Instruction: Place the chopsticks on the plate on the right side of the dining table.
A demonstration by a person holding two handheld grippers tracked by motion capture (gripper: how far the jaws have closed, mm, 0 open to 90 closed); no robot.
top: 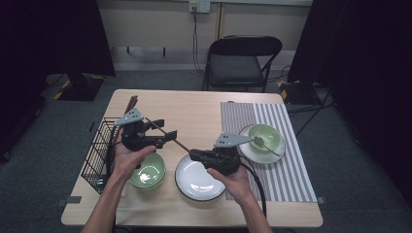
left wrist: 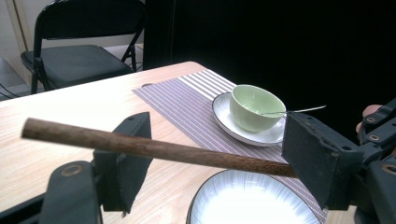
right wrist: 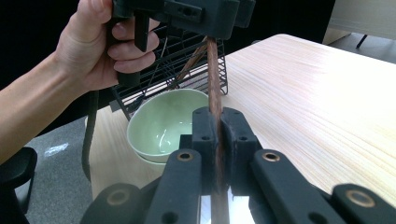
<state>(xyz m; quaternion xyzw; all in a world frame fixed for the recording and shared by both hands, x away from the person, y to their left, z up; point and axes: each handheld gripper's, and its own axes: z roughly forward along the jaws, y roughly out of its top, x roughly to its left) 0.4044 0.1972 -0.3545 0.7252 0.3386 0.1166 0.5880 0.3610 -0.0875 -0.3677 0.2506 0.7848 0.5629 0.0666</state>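
Dark wood chopstick (top: 167, 134) is held level above the table (top: 204, 116) at the centre of the high view, spanning from the left gripper (top: 167, 136) to the right gripper (top: 197, 155). The right jaws are clamped on it, as seen low in the right gripper view, evidently to take it over. The left jaws stand apart around it (left wrist: 154, 148), so the hand-over appears nearly complete.

Wooden table (top: 194, 116): striped placemat (top: 284, 145), wire basket (top: 99, 150), plate (top: 192, 187).
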